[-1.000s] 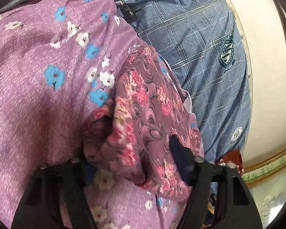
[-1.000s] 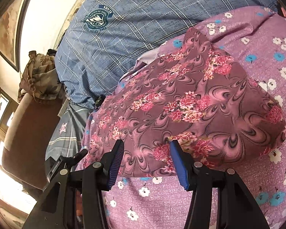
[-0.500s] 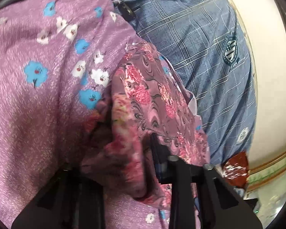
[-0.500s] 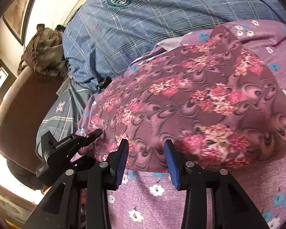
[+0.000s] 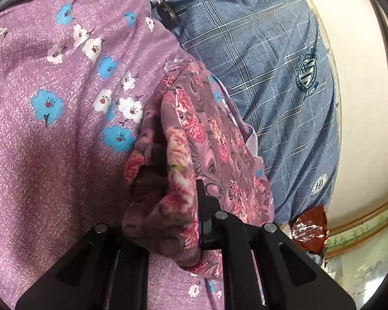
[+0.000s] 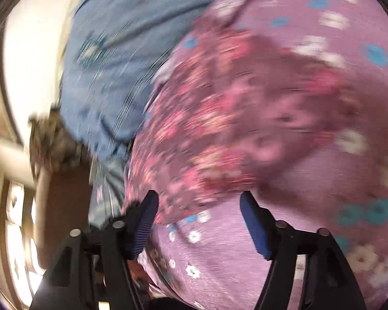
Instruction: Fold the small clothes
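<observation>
though the bunched cloth hides one finger of my left gripper (image 5: 183, 214), i can see its jaws clamped tight on a thick fold of the maroon floral garment (image 5: 204, 144), and only the right-hand finger shows, pressed against the fabric; the garment lies on the purple flowered sheet (image 5: 51, 155), with its far edge near the blue plaid cover (image 5: 258, 59). my right gripper (image 6: 198, 206) has its jaws apart, having just been opening, and nothing sits between the blue pads (image 6: 253, 224); they hang just short of the garment's (image 6: 232, 108) near hem. that whole right view is smeared, so i cannot make out folds or edges there, and the brown shapes at its left rim are unreadable
</observation>
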A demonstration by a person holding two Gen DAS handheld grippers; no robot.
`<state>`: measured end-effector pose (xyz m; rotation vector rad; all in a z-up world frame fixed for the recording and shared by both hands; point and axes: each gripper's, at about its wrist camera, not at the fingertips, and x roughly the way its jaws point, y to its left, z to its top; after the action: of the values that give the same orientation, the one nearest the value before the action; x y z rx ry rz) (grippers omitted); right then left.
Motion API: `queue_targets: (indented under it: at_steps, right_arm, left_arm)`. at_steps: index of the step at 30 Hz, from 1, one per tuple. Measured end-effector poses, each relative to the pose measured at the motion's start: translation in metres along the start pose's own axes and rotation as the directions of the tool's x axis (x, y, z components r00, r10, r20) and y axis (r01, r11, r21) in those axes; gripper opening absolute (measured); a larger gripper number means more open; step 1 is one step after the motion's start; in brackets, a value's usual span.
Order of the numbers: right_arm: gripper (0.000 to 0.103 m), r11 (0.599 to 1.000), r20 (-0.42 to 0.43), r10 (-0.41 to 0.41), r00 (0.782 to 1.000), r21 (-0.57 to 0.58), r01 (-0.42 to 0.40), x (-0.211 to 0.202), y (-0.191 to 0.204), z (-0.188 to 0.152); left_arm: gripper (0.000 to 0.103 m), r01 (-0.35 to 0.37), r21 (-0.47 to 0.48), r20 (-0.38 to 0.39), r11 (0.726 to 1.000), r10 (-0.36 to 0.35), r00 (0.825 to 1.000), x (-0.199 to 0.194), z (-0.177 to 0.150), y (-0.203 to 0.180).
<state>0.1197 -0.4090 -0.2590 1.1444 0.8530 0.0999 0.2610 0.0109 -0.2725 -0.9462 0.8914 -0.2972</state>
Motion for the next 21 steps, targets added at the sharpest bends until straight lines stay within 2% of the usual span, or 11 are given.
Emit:
queue_targets:
  at_steps: [4,8,11,12,14,15,18,21]
  right_arm:
    - [0.076,0.989,0.064,-0.003,0.998,0.151,-0.006,-0.005,-0.028,0.008]
    - [0.078,0.992,0.146,0.005,0.989,0.123,-0.023,0.005,-0.023,0.016]
    - [0.078,0.990,0.221,0.030,0.975,0.130,-0.061,0.012,-0.025,0.024]
    - [0.072,0.991,0.243,0.027,0.970,0.120,-0.057,0.013,-0.025,0.027]
    - [0.040,0.994,0.240,-0.024,0.970,0.108,-0.002,0.020,-0.021,0.030]
    - [0.009,0.994,0.223,-0.054,0.973,0.110,0.030,0.026,-0.022,0.031]
    - [0.008,0.995,0.241,-0.047,0.969,0.100,0.024,0.023,-0.021,0.029]
    - [0.008,0.995,0.315,-0.061,0.947,-0.056,0.083,0.007,0.009,0.019]
  left_arm:
    - [0.009,-0.017,0.053,0.017,0.998,0.016,1.000,-0.004,-0.004,-0.009]
    - [0.008,-0.019,0.079,0.036,0.997,0.016,0.999,-0.006,-0.005,-0.014]
    - [0.010,-0.004,0.053,0.032,0.999,0.003,0.999,-0.002,-0.004,-0.012]
    - [0.010,0.000,0.037,0.027,0.999,-0.001,1.000,0.000,-0.004,-0.010]
    - [0.010,-0.002,0.038,0.022,0.999,0.001,1.000,0.002,-0.003,-0.009]
    - [0.010,-0.008,0.053,0.023,0.999,0.007,1.000,0.002,-0.003,-0.010]
    - [0.006,-0.017,0.083,0.050,0.996,0.013,0.999,-0.005,-0.004,-0.015]
    - [0.004,-0.012,0.102,0.083,0.995,0.004,0.997,-0.017,-0.003,-0.021]
